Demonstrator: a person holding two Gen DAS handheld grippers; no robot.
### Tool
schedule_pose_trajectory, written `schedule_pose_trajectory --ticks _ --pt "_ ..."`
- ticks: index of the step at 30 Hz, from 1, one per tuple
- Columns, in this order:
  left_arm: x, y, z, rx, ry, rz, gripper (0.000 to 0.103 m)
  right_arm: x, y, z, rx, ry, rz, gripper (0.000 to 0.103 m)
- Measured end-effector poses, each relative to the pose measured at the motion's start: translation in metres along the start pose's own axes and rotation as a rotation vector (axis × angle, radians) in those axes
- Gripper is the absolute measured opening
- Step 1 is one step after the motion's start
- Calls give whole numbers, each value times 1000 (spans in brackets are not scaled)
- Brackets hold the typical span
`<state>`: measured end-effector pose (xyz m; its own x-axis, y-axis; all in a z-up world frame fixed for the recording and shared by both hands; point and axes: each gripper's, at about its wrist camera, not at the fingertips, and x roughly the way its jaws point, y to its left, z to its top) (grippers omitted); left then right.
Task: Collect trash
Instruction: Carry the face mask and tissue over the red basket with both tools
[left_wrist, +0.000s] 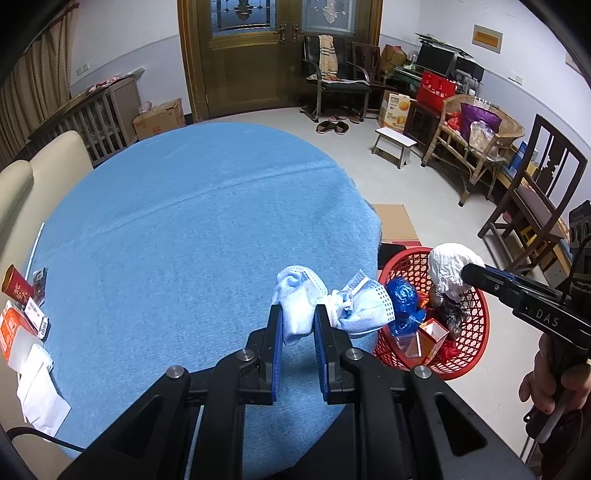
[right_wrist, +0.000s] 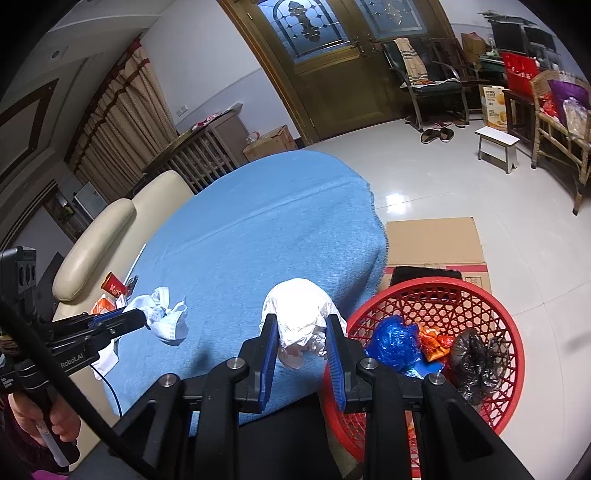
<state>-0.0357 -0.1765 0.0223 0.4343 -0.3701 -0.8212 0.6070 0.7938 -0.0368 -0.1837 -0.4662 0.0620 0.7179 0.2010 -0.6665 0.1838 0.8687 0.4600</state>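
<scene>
Your left gripper (left_wrist: 298, 314) holds a bundle of pale blue face masks (left_wrist: 332, 301): crumpled, with white mesh borders, knotted in the middle. The fingers (left_wrist: 275, 325) are closed on its left part, and the rest hangs out to the right, above the desk's right edge and just beside the red basket (left_wrist: 476, 354).

Your right gripper (right_wrist: 301, 336) holds a white crumpled paper ball (right_wrist: 299, 310), wrinkled, with a small reddish mark on its lower side. Its fingers (right_wrist: 269, 343) press the ball from both sides. In the left wrist view the ball is lifted above the basket, over its far rim.

The basket stands on the floor close to the desk's right edge. Inside lie a blue plastic bag (right_wrist: 393, 341), an orange wrapper (right_wrist: 434, 345), a dark plastic bag (right_wrist: 476, 356) and a small orange carton (left_wrist: 432, 338).

The desk carries a blue cloth (left_wrist: 184, 229). At its left edge you see a red can (left_wrist: 16, 284), an orange box (left_wrist: 13, 328) and white paper (left_wrist: 38, 398). Flat cardboard (right_wrist: 432, 240) lies on the floor behind the basket.
</scene>
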Motion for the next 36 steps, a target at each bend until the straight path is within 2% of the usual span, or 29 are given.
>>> schedule_pose_trajectory --ticks 16,28,36 --pt "8 -26 6 54 8 -21 17 -14 -21 -2 45 -22 -19 27" --pt "10 -30 11 69 13 -34 17 -20 -27 -4 66 -29 -29 27" --pt "7 -13 16 17 -6 -27 17 -24 -34 -4 78 -35 -34 27"
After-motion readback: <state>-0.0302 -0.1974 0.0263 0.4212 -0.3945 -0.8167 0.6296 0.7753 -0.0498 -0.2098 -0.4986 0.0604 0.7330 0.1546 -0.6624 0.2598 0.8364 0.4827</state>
